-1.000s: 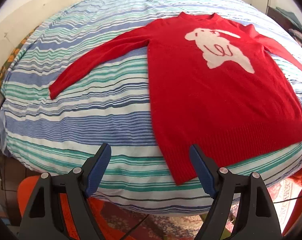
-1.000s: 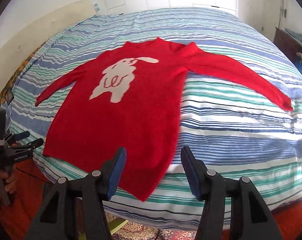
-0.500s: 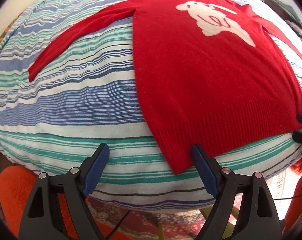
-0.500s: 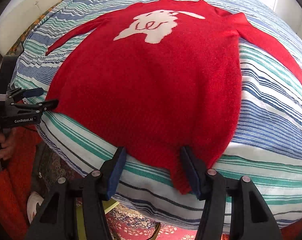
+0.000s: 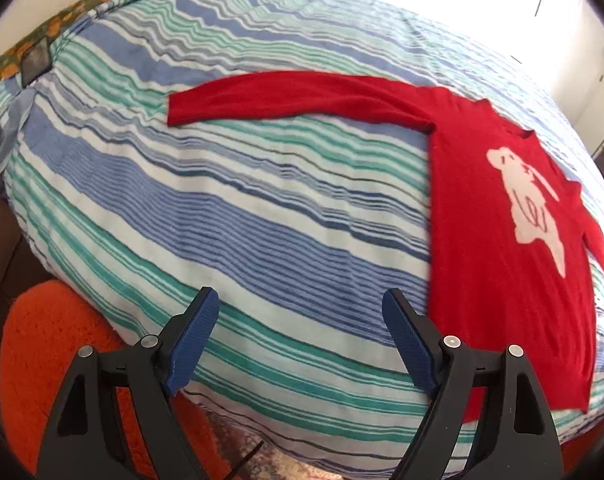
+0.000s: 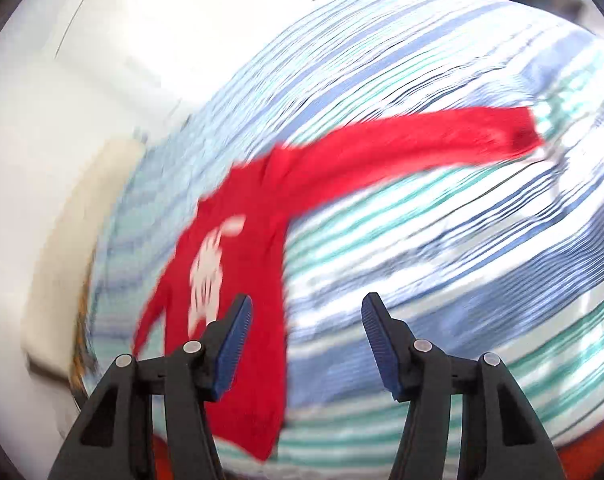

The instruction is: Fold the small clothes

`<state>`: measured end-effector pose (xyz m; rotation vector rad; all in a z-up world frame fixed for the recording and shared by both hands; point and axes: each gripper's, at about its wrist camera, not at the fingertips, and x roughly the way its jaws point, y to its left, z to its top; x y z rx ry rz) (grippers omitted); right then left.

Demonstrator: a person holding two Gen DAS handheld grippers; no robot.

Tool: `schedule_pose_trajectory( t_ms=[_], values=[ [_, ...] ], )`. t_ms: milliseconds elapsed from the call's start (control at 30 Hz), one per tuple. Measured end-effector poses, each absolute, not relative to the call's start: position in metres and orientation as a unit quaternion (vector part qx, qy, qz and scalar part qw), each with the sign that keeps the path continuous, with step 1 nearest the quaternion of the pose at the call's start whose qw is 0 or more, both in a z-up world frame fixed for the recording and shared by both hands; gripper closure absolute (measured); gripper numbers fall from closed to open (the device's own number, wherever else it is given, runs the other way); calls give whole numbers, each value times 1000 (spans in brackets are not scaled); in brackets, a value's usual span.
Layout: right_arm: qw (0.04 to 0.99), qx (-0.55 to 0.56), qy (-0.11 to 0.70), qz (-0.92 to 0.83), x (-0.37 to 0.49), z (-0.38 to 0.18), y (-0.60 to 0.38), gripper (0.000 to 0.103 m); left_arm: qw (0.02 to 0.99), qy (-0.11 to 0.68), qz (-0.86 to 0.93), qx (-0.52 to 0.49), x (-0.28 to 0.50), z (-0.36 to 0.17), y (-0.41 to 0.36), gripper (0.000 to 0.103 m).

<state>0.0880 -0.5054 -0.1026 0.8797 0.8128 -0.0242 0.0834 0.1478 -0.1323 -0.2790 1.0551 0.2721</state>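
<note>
I see the striped duvet (image 5: 230, 208) with the red sweater (image 5: 497, 248) spread flat on it, both sleeves out and no fold made yet, so everything remains. My left gripper (image 5: 298, 332) and right gripper (image 6: 305, 340) both hover with jaws apart, holding nothing.

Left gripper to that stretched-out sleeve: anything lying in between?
Nothing visible does. Only bare striped bedcover lies between the left gripper, jaws open and empty, and the sleeve of the red sweater, which lies flat.
</note>
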Motion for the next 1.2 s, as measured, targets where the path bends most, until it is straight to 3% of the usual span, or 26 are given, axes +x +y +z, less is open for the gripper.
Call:
schedule_pose_trajectory(
  t_ms=[133,333,400,433,600,833,933,1033,1100,1133,1167,1200],
  values=[
    [748,567,327,-113,93,-168,-592,46,849,495,136,-127,80,-132,146,18],
    [730,611,268,-146,104,-205,-630,48,841,513,141,-97,88,-144,139,18],
    [739,588,292,-152,116,-205,-631,65,839,517,140,-91,92,-147,136,18],
    [743,569,314,-160,122,-204,-631,98,839,518,140,-90,93,-148,135,18],
    [815,465,305,-161,142,-132,-596,99,840,518,133,-91,95,-152,134,18],
    [902,320,275,91,236,22,-411,99,841,515,117,-118,95,-151,141,18],
    [903,268,290,170,274,41,-312,99,841,512,114,-136,93,-149,147,18],
    [888,246,318,222,299,22,-226,99,839,511,113,-147,92,-148,151,18],
    [870,253,348,240,317,-8,-182,94,838,513,111,-151,92,-149,152,18],
    [854,258,374,253,323,-26,-167,82,837,514,111,-152,92,-149,152,18],
    [835,268,405,257,330,-45,-157,52,837,514,111,-151,92,-149,152,18],
    [821,284,424,257,330,-60,-153,38,838,514,111,-150,93,-149,151,18]
  ],
)
